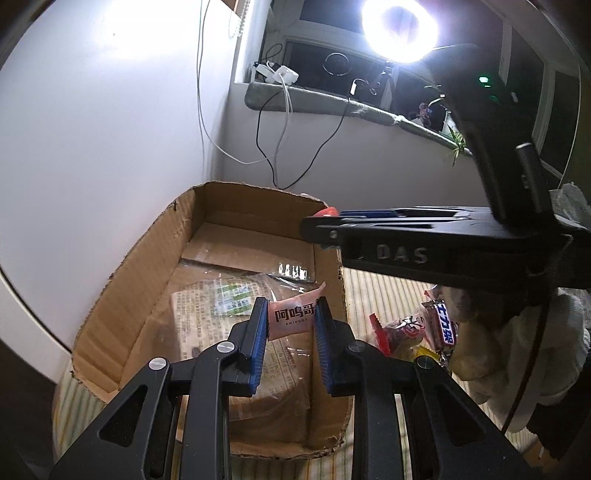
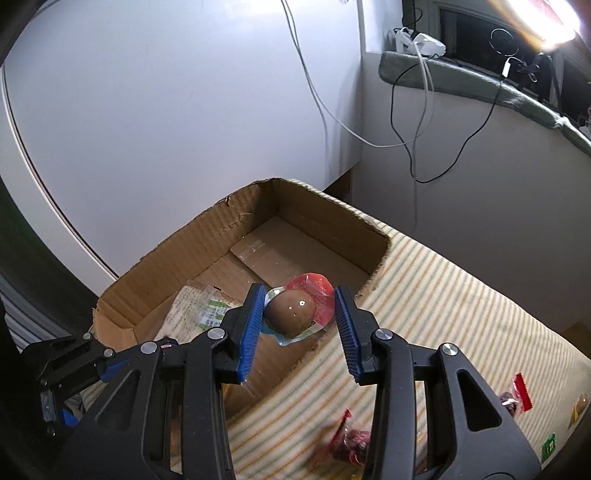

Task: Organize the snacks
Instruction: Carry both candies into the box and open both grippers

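Note:
My left gripper (image 1: pixel 290 314) is shut on a small pink snack packet (image 1: pixel 291 320) with dark Chinese lettering, held above the open cardboard box (image 1: pixel 147 266). My right gripper (image 2: pixel 300 308) is shut on a vacuum-packed brown egg (image 2: pixel 291 312) in clear and red wrap, held over the box's near rim (image 2: pixel 376 236). A flat clear packet with green print (image 1: pixel 218 306) lies on the box floor; it also shows in the right wrist view (image 2: pixel 201 314). The right gripper shows from the side in the left wrist view (image 1: pixel 424 236), red wrap at its tip.
The box stands on a yellow-striped cloth (image 2: pixel 461 295) against a white wall. Loose snacks lie on the cloth right of the box: a red-edged packet (image 1: pixel 391 332), a chocolate bar (image 1: pixel 443 325), red wrappers (image 2: pixel 351 439). Cables hang from the windowsill (image 1: pixel 295 99). A bright lamp (image 1: pixel 399 29) glares.

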Motion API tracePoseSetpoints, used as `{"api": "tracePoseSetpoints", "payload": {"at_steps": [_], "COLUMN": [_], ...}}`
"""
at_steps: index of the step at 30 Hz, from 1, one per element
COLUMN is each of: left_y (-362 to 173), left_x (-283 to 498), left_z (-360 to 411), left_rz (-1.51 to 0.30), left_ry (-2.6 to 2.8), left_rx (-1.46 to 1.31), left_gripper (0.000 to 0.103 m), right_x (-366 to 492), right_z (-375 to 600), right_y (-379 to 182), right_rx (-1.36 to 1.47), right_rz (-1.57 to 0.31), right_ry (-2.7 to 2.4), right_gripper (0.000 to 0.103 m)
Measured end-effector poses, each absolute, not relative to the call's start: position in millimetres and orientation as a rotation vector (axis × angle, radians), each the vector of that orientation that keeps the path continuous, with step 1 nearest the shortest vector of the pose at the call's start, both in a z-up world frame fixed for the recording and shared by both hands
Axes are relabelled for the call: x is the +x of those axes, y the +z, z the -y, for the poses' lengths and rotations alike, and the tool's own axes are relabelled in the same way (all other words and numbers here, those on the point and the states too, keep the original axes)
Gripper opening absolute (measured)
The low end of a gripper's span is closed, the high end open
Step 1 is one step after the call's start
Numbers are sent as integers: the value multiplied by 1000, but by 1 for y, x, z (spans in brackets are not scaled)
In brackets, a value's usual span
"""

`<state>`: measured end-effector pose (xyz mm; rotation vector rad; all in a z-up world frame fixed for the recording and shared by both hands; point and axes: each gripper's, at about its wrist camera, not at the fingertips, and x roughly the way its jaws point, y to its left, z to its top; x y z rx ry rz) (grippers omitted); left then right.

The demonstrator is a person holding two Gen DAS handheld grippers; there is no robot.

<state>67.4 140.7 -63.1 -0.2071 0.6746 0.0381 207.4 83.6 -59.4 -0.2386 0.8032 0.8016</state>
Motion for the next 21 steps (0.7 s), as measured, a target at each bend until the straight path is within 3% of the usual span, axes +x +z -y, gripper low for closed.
{"api": "tracePoseSetpoints", "payload": {"at_steps": [7,10,15,21], "left_y": [-62,-62,-61,-57], "left_x": [70,70,69,63], "left_z": [-142,-142,-141,-139], "left_rz": [-680,-681,-683,-673], "left_ry": [39,48,66,71], "left_rx": [-205,-199,-196,-200], "left_gripper": [24,26,41,41], "right_x": [211,210,207,202], "right_z": [-91,-92,-88,-77], "right_y": [-66,-65,-60,-50], "right_rx": [-241,-249,-241,-224], "right_rz": [-822,-813,-799,-779], "right_ry": [815,815,811,804], "right_gripper": [44,51,66,66]}}
